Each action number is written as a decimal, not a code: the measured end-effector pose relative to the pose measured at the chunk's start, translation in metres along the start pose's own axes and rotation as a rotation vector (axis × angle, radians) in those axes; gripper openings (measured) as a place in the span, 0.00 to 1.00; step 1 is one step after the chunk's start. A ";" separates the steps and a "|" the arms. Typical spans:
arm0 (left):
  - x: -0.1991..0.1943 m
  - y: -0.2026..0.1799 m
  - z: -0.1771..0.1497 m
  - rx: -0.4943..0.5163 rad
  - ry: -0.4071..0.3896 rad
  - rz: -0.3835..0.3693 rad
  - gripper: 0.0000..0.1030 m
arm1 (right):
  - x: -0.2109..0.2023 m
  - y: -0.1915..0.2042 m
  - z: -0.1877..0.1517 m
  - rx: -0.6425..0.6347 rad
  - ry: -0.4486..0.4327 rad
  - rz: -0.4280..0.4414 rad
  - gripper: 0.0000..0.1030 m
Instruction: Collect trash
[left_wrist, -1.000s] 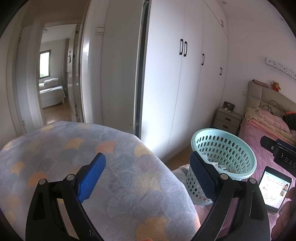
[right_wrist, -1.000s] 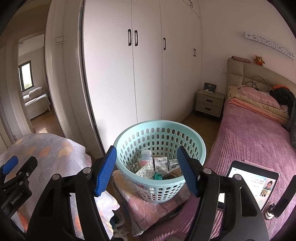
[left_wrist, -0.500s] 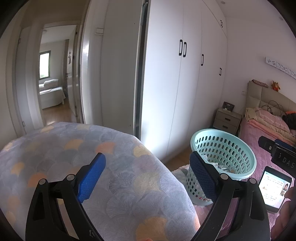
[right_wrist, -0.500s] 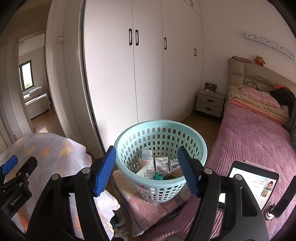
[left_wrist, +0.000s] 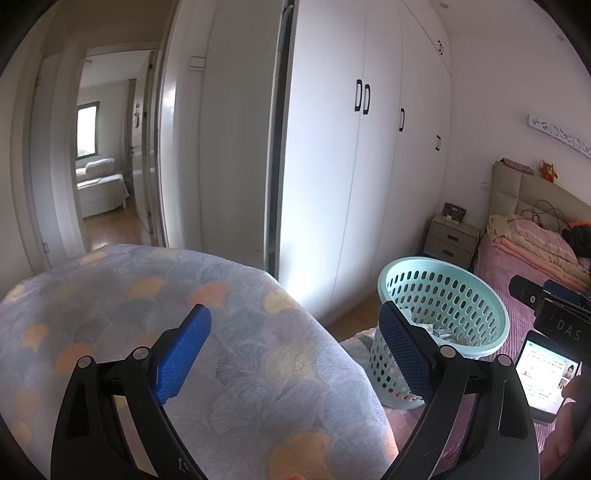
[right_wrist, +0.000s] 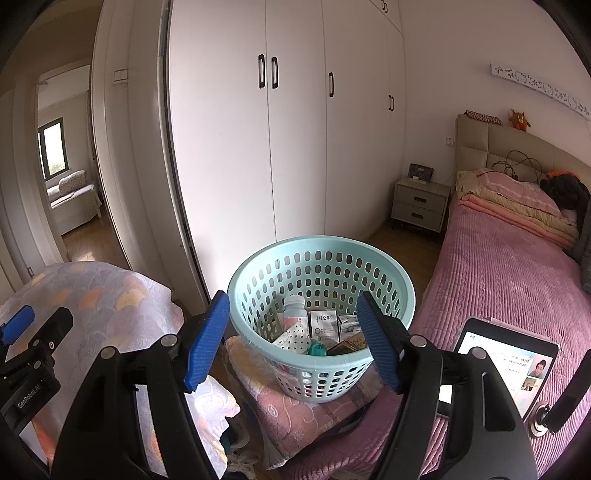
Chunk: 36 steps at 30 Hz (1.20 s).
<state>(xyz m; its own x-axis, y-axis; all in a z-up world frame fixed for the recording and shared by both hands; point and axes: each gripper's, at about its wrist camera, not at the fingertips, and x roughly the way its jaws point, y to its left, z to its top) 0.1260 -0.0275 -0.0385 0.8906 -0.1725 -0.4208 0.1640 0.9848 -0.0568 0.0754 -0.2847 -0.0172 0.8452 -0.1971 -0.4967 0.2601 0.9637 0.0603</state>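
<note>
A pale teal perforated basket (right_wrist: 321, 373) stands on a folded pink cushion (right_wrist: 295, 421) at the bed's corner. Inside lie a white bottle (right_wrist: 294, 308), a small white carton (right_wrist: 325, 325) and other packets. My right gripper (right_wrist: 291, 295) hangs open just in front of the basket, its blue pads to either side of the near rim, with nothing held. My left gripper (left_wrist: 293, 306) is open and empty over a rounded grey cover with a fan pattern (left_wrist: 184, 288). The basket (left_wrist: 443, 295) sits to its right in that view.
A lit tablet (right_wrist: 506, 365) lies on the pink bed (right_wrist: 498, 277) to the right of the basket. White wardrobe doors (right_wrist: 295, 129) and a nightstand (right_wrist: 421, 203) stand behind. A doorway (left_wrist: 107, 166) opens at far left.
</note>
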 end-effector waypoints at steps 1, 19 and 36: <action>-0.001 0.000 0.000 0.001 -0.001 -0.001 0.87 | 0.000 0.000 0.000 0.000 -0.001 0.000 0.66; -0.007 -0.003 0.005 0.015 -0.024 0.006 0.91 | -0.002 -0.003 0.003 0.003 -0.003 -0.001 0.66; -0.030 -0.004 0.013 0.025 -0.024 0.070 0.92 | -0.020 -0.003 0.009 0.004 -0.030 0.026 0.66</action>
<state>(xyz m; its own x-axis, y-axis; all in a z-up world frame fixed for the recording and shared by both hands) 0.1041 -0.0267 -0.0134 0.9100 -0.1037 -0.4013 0.1110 0.9938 -0.0051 0.0617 -0.2856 0.0009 0.8652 -0.1775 -0.4689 0.2399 0.9678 0.0764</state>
